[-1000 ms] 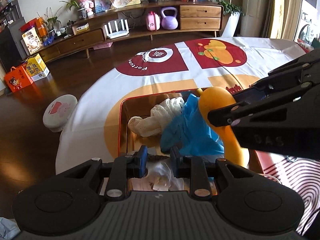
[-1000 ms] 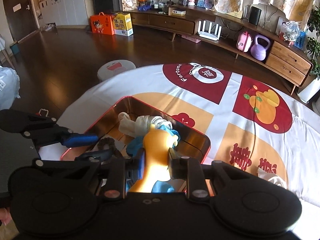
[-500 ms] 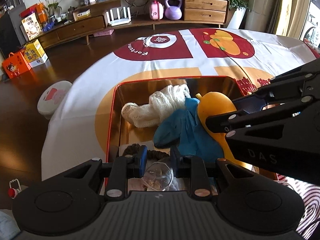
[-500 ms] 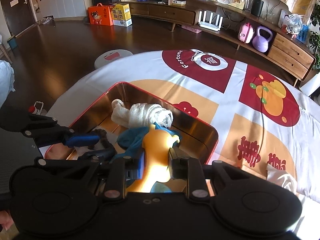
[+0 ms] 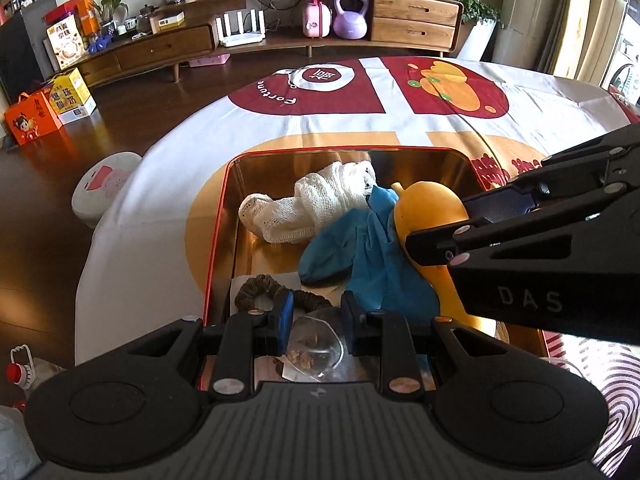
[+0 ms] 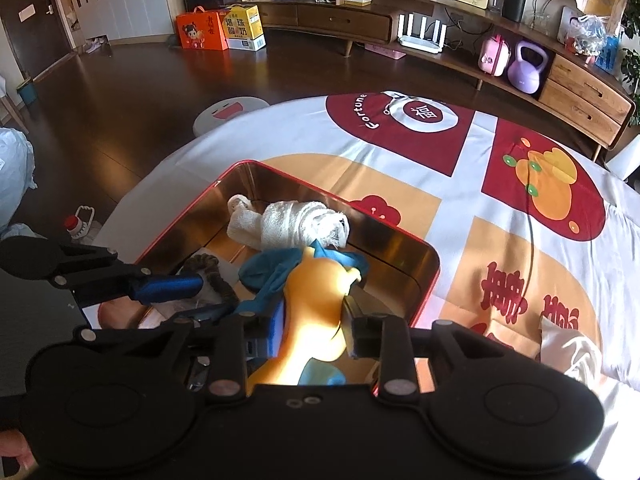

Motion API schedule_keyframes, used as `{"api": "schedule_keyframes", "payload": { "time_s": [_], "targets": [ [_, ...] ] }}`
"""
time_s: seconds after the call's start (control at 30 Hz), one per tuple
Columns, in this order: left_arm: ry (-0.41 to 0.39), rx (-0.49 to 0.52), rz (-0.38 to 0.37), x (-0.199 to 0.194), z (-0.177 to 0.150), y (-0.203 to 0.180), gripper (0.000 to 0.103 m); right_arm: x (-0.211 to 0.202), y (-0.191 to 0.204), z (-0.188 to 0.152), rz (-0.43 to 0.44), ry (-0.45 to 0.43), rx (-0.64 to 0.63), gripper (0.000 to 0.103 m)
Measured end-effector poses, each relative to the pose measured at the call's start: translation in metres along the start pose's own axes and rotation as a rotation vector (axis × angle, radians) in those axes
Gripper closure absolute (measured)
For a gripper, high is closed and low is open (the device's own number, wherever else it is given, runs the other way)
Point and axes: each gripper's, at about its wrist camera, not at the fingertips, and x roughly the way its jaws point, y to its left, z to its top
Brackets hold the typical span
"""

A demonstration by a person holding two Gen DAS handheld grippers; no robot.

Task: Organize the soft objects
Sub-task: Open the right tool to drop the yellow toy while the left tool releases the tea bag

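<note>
While the right gripper point(image 6: 308, 330) pinches the yellow rubber toy point(image 6: 316, 300) by its body, the placing step looks to be in hand; the toy hangs low inside the red-rimmed tin point(image 6: 434, 268), its head over the blue cloth point(image 5: 360, 248). Beside it, the left gripper point(image 5: 316, 316) stands slightly parted over a clear plastic piece point(image 5: 316, 346) and grips nothing that I can see; a brown scrunchie point(image 5: 260, 290) lies just beyond its fingertips. Farther in, a white knitted roll point(image 5: 312, 208) rests against the tin's far wall. Next, I judge, the toy needs lowering onto the cloth, then a gentle release; the left must keep clear.
</note>
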Motion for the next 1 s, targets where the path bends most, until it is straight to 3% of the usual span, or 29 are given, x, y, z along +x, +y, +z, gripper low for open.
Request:
{"api": "schedule_keyframes", "payload": {
  "time_s": [0.17, 0.2, 0.23, 0.3, 0.6, 0.67, 1.0],
  "targets": [
    [-0.001, -0.008, 0.007, -0.005, -0.002, -0.001, 0.071, -0.010, 0.002, -0.002, 0.001, -0.012, -0.003, 0.069],
    [-0.006, -0.009, 0.008, -0.007, -0.002, -0.001, 0.063, -0.012, 0.002, -0.002, 0.001, -0.015, -0.002, 0.069],
    [-0.012, -0.009, 0.009, -0.010, -0.002, -0.002, 0.046, -0.014, 0.002, -0.003, 0.002, -0.018, -0.002, 0.068],
    [-0.039, -0.010, 0.010, -0.016, -0.004, -0.002, 0.036, -0.018, 0.001, -0.004, 0.000, -0.024, 0.000, 0.068],
    [-0.066, -0.036, 0.011, -0.037, -0.005, -0.003, 0.035, -0.045, 0.001, -0.008, 0.014, -0.063, 0.003, 0.063],
    [-0.074, -0.039, 0.014, -0.043, -0.006, -0.004, 0.035, -0.052, 0.002, -0.010, 0.019, -0.075, 0.000, 0.057],
    [-0.124, -0.043, 0.010, -0.074, -0.010, -0.012, 0.035, -0.089, 0.000, -0.021, 0.041, -0.128, 0.002, 0.048]
  ]
}}
